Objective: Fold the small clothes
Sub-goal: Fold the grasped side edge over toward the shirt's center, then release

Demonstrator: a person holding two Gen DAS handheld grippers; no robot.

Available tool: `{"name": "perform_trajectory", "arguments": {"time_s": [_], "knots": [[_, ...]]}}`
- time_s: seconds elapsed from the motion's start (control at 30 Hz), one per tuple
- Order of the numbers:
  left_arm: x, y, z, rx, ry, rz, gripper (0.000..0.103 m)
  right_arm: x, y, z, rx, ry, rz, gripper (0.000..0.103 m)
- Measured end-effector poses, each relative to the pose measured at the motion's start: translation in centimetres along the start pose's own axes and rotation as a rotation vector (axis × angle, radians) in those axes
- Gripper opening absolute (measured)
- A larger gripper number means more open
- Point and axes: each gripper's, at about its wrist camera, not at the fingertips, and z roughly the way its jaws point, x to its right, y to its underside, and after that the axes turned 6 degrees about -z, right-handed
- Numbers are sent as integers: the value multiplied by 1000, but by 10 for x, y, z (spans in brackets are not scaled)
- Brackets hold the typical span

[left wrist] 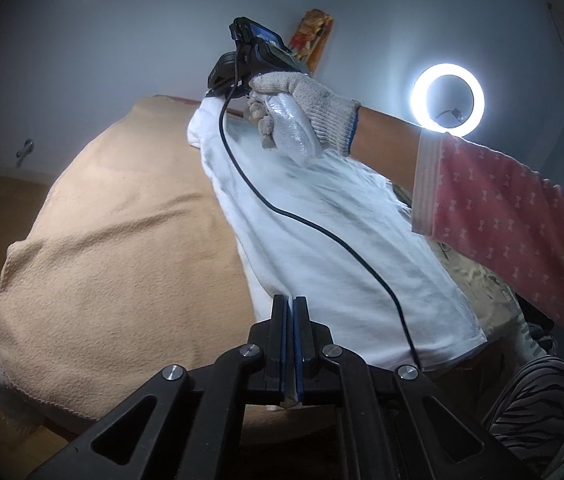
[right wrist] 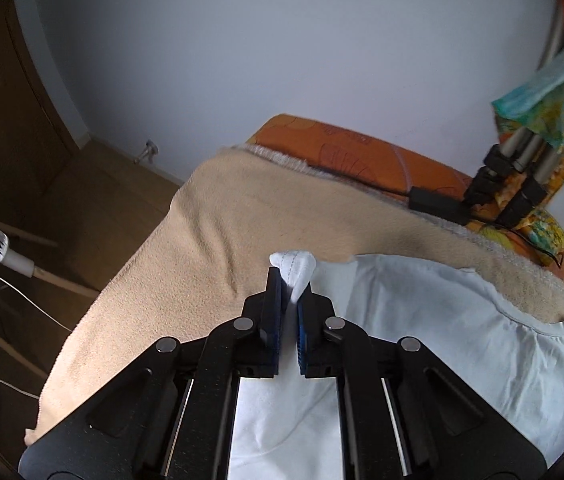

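Left wrist view: my left gripper [left wrist: 289, 304] and right gripper [right wrist: 289, 286] each have jaws pinched on the white garment [left wrist: 321, 220], stretched over the tan blanket [left wrist: 122, 260] on the bed, no finished fold visible, so folding looks barely begun.

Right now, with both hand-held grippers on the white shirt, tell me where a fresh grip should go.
Take the white shirt at its free neckline edge, coming from the tan blanket's far side. The right hand-held gripper and left hand-held gripper already pinch bunched corners; that edge lies flat and exposed.
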Motion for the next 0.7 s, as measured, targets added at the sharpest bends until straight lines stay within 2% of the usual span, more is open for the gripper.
{"name": "perform_trajectory", "arguments": {"time_s": [0.17, 0.33, 0.57, 0.7], "knots": [[24, -4, 9, -21, 35, 59, 0, 28, 9, -32, 70, -22, 29, 7], [52, -6, 29, -70, 74, 122, 0, 77, 31, -59, 113, -28, 108, 7], [89, -4, 66, -179, 118, 208, 0, 151, 67, -65, 77, 13, 227, 7], [98, -3, 86, -254, 136, 228, 1, 167, 81, -50, 31, 42, 234, 7]]}}
